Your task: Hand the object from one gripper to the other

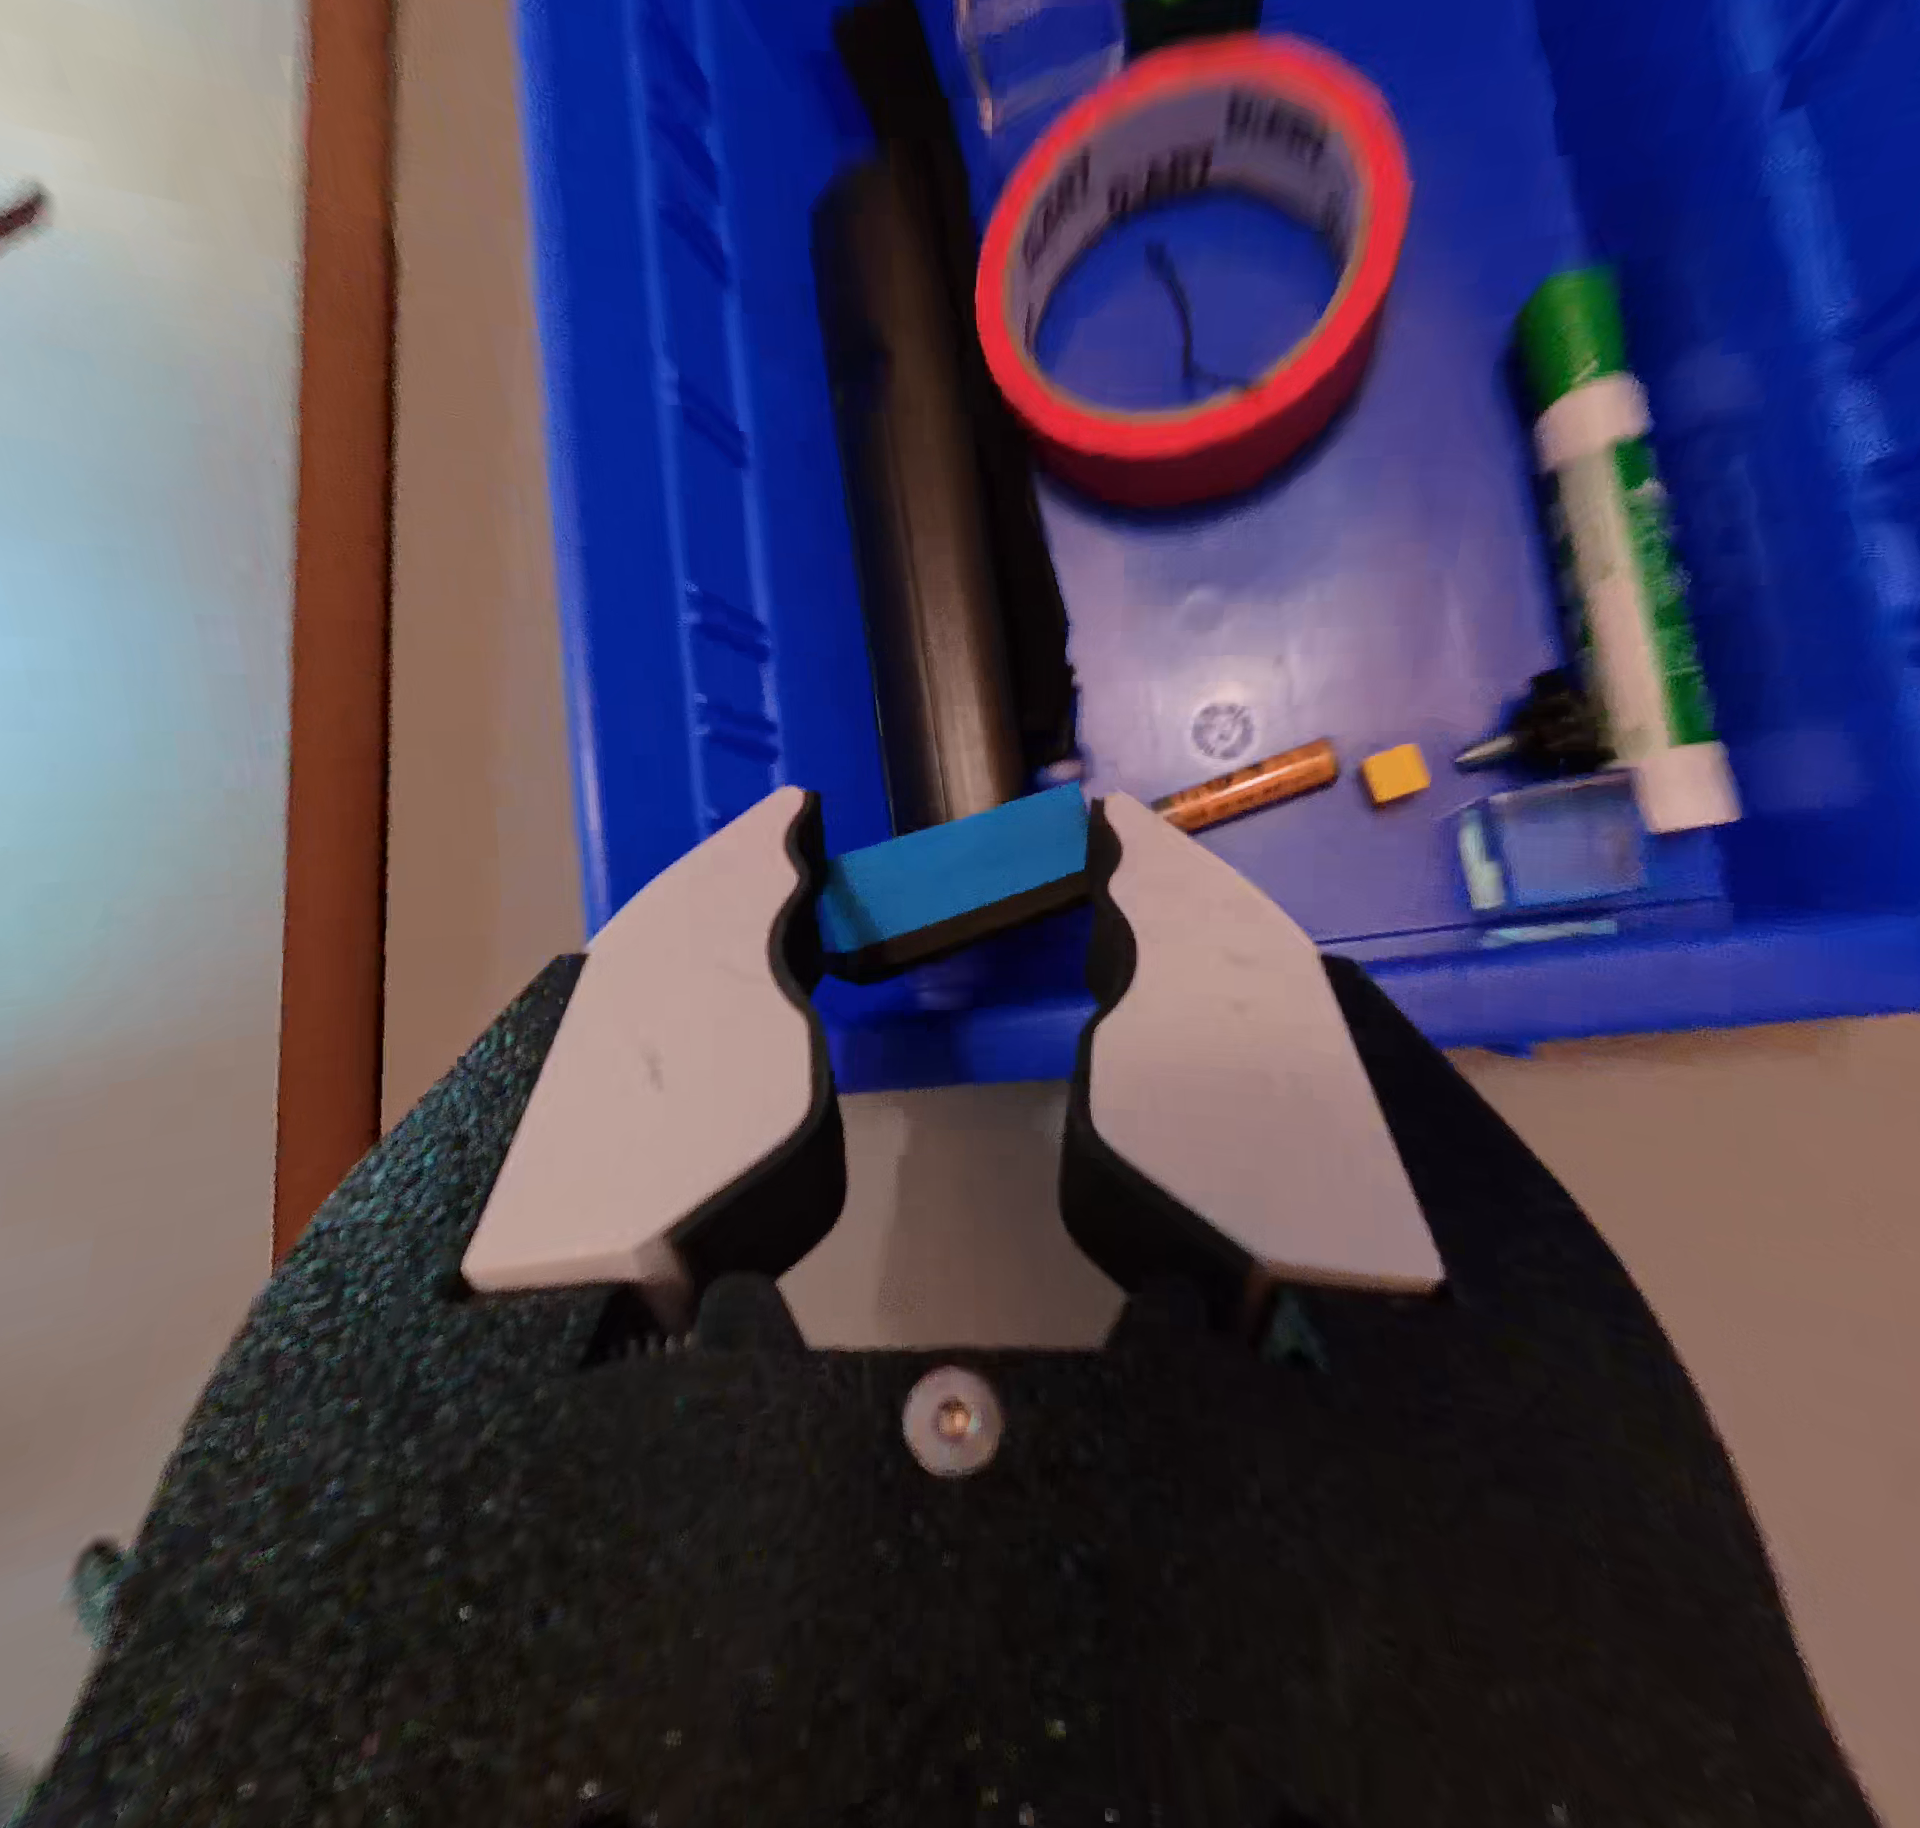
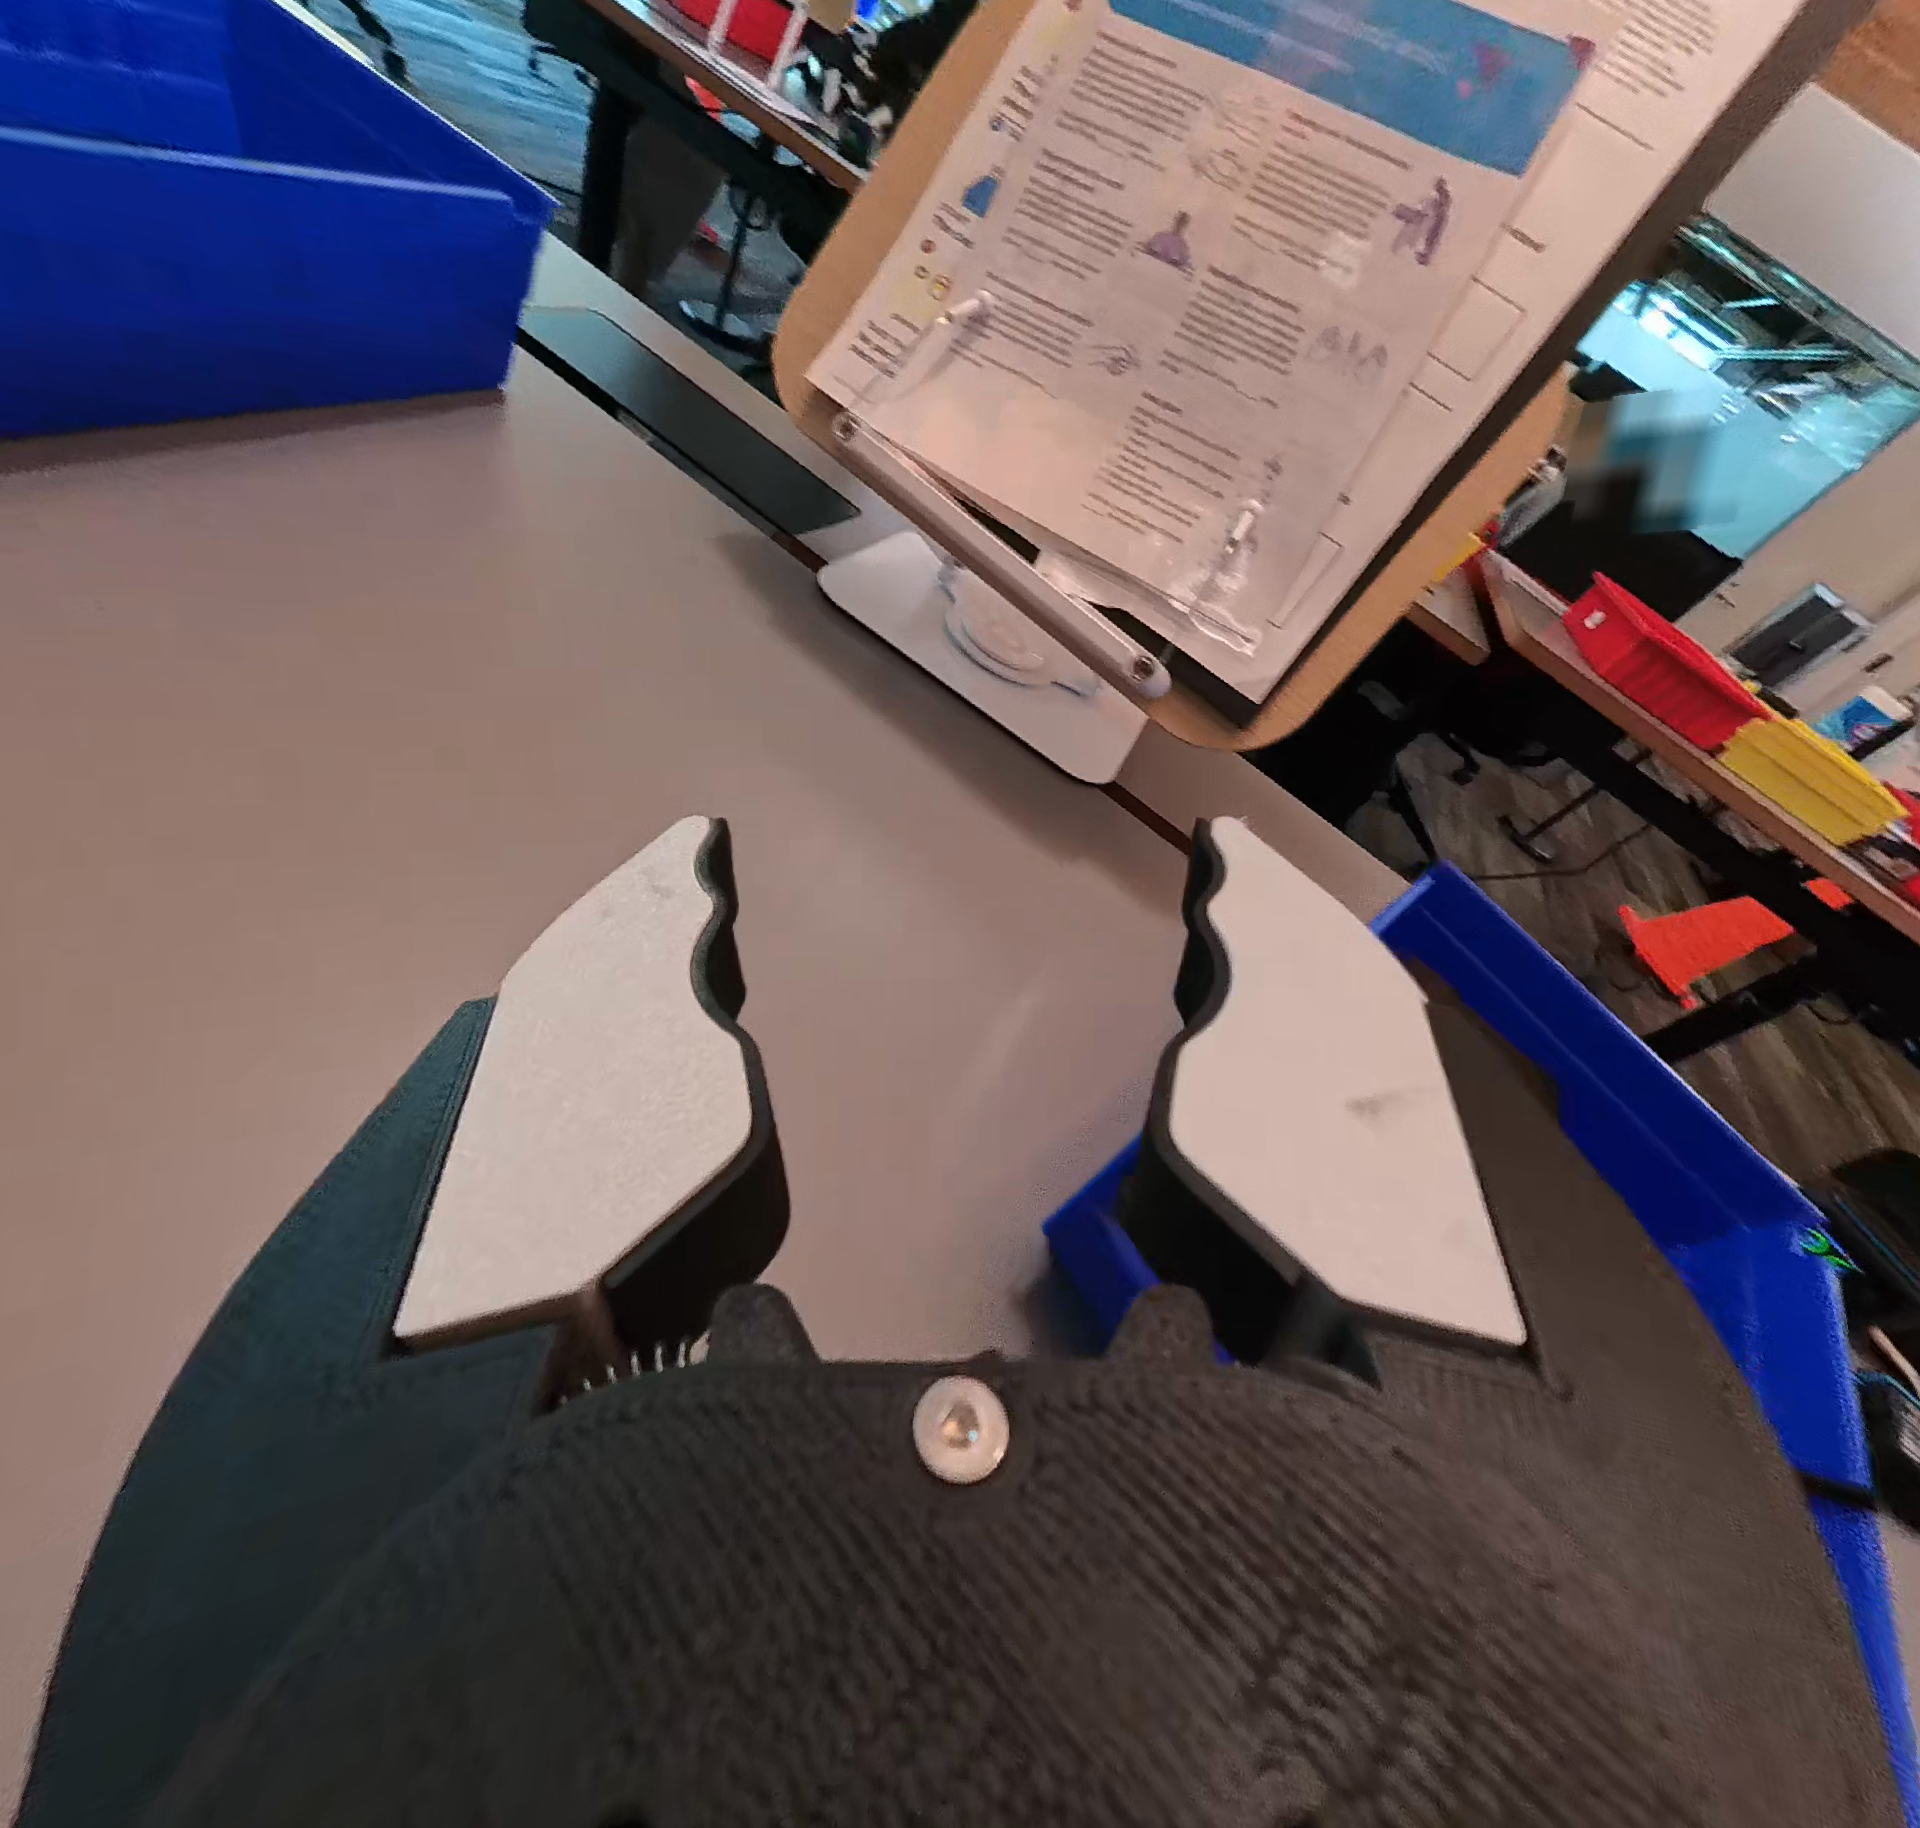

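Two grippers, one loaded: the left gripper (image 1: 954, 879) pinches a blue-and-black block (image 1: 956, 869) at its fingertips, above the near wall of a blue bin (image 1: 644, 428).

From the block, a long black tool (image 1: 925, 490) runs toward 12 o'clock, a red tape roll (image 1: 1195, 272) sits at 1 o'clock, and a battery (image 1: 1247, 783), a small yellow square (image 1: 1394, 775) and a green glue stick (image 1: 1621, 552) lie toward 2 to 3 o'clock. Over the grey table (image 2: 312, 739), the right gripper (image 2: 961, 947) hangs spread wide and empty, a document stand (image 2: 1195, 324) at its 12 o'clock.
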Demonstrator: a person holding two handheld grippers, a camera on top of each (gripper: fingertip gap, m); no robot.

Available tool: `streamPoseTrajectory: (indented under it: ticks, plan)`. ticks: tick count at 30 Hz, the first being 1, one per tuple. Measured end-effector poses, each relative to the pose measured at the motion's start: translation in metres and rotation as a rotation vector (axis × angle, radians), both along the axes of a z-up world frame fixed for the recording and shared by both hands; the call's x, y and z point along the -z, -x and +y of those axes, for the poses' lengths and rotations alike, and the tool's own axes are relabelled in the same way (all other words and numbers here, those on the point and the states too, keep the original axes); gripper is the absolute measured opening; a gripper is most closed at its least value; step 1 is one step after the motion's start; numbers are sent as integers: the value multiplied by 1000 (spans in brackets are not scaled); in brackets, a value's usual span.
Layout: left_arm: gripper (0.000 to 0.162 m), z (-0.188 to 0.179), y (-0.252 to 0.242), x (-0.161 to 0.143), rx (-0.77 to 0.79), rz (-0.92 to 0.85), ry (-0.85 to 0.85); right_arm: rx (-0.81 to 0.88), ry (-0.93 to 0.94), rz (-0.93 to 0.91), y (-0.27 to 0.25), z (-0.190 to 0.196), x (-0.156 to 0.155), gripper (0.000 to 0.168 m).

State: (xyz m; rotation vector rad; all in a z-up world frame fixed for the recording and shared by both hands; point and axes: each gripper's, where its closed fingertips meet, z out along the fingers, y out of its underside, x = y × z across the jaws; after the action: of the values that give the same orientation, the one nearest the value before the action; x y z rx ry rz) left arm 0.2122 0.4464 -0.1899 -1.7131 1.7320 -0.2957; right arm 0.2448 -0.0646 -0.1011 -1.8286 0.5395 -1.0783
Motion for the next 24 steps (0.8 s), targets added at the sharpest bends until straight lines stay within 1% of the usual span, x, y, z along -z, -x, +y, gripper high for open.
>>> streamPoseTrajectory:
  ticks: [2, 4, 5, 7, 9, 11, 12, 13, 14, 16, 18, 20, 21, 23, 24]
  plan:
    - [48, -18, 2, -32, 61, -164, 52, -54, -35, 19, 8, 14, -2, 83]
    - [47, -53, 9, -69, 184, -346, 157, -129, -103, 58, 20, 32, -4, 83]
    - [47, -77, 14, -87, 289, -433, 223, -183, -152, 88, 28, 44, -6, 85]
    - [47, -135, 35, -121, 552, -598, 359, -330, -264, 178, 52, 74, -8, 89]
    - [47, -190, 64, -139, 825, -706, 453, -519, -342, 292, 86, 107, -5, 90]
    - [47, -238, 98, -148, 1082, -785, 537, -749, -384, 414, 130, 138, -3, 94]
    - [47, -258, 115, -150, 1199, -821, 589, -839, -407, 441, 148, 148, -6, 92]
    - [46, -274, 131, -153, 1301, -857, 645, -876, -435, 423, 156, 155, -12, 90]
    - [46, -286, 144, -156, 1381, -891, 702, -875, -454, 371, 158, 160, -17, 92]
    - [46, -301, 157, -161, 1464, -895, 812, -897, -436, 246, 167, 167, -23, 101]
    - [46, -309, 171, -167, 1537, -934, 904, -992, -405, 203, 187, 171, -25, 101]
    - [46, -316, 183, -165, 1626, -978, 908, -1111, -465, 267, 208, 173, -32, 100]
    - [46, -320, 188, -162, 1663, -974, 891, -1162, -518, 306, 216, 172, -37, 96]
    - [46, -325, 196, -157, 1720, -973, 871, -1220, -594, 367, 224, 172, -44, 91]
    - [46, -328, 200, -156, 1745, -978, 874, -1234, -596, 377, 226, 173, -43, 90]
